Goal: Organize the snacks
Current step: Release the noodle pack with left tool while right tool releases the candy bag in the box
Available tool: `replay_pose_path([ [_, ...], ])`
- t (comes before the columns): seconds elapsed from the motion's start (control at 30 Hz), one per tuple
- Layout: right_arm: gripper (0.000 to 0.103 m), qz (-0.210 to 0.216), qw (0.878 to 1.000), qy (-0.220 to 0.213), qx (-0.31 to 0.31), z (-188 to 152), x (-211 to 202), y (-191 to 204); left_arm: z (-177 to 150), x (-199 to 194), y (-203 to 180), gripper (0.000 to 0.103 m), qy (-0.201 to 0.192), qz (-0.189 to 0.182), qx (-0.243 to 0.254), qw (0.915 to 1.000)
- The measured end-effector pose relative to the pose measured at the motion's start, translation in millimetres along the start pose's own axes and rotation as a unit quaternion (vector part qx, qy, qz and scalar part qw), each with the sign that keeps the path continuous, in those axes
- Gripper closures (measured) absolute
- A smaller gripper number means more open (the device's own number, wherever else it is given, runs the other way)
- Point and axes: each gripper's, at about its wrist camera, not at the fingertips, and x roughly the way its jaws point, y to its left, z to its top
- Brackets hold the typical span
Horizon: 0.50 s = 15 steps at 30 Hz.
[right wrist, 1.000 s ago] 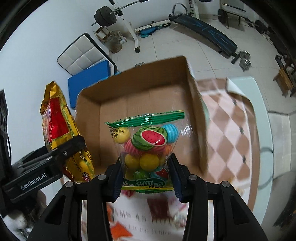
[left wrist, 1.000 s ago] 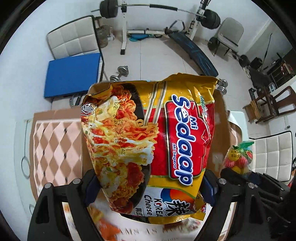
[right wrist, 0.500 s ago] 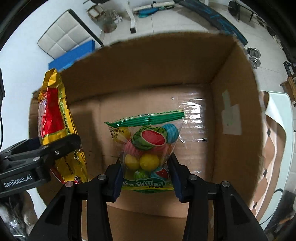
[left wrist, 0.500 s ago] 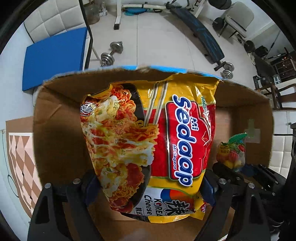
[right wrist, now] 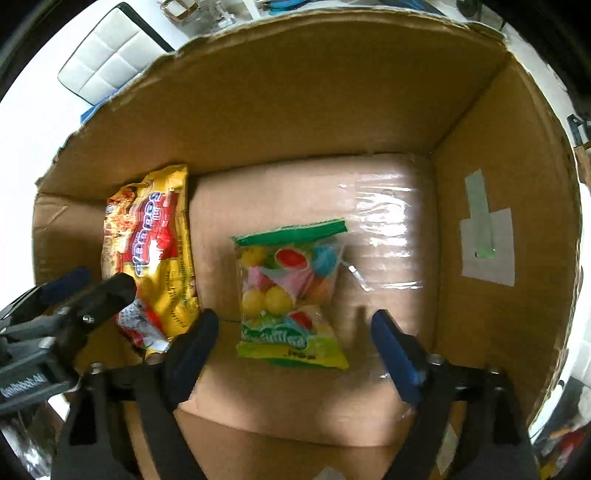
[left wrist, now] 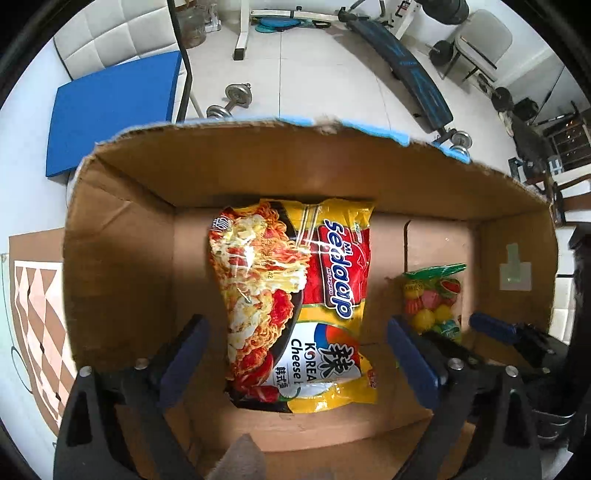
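A yellow and red Mi Sedaap noodle packet (left wrist: 295,306) lies on the floor of an open cardboard box (left wrist: 122,258). My left gripper (left wrist: 295,354) is open above it, fingers wide on either side, not touching it. A clear bag of coloured fruit candies (right wrist: 291,291) with a green top lies on the box floor to the right of the noodles. My right gripper (right wrist: 291,347) is open over it, jaws wide apart. The noodle packet (right wrist: 155,251) shows at the left in the right wrist view, the candy bag (left wrist: 434,299) at the right in the left wrist view.
The box (right wrist: 498,166) has high walls on all sides. It stands on a table with a brown checked mat (left wrist: 33,325). Behind are a blue pad (left wrist: 110,107), a white padded chair (left wrist: 122,29), dumbbells (left wrist: 229,99) and a weight bench (left wrist: 402,66).
Both grippers moved over the box and went down into it. Both opened and let go: the noodle packet and the candy bag now lie on the box floor.
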Motion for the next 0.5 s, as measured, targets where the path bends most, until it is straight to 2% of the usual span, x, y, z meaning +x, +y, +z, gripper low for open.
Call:
replay_pose_path([
  [0.23,0.010,-0.039,0.999,-0.015,-0.025,-17,-16,21,-16,-16,5,0.006,-0.025,0.013,-0.005,0.9996],
  [0.27,0.010,-0.046,0.998,-0.022,-0.030,-30,-22,37,-20,-21,5,0.006,-0.034,0.014,-0.004,0.9993],
  [0.5,0.010,-0.074,0.993,-0.082,-0.047,-66,-60,56,-68,-54,3,0.006,-0.097,0.033,-0.006,0.9947],
])
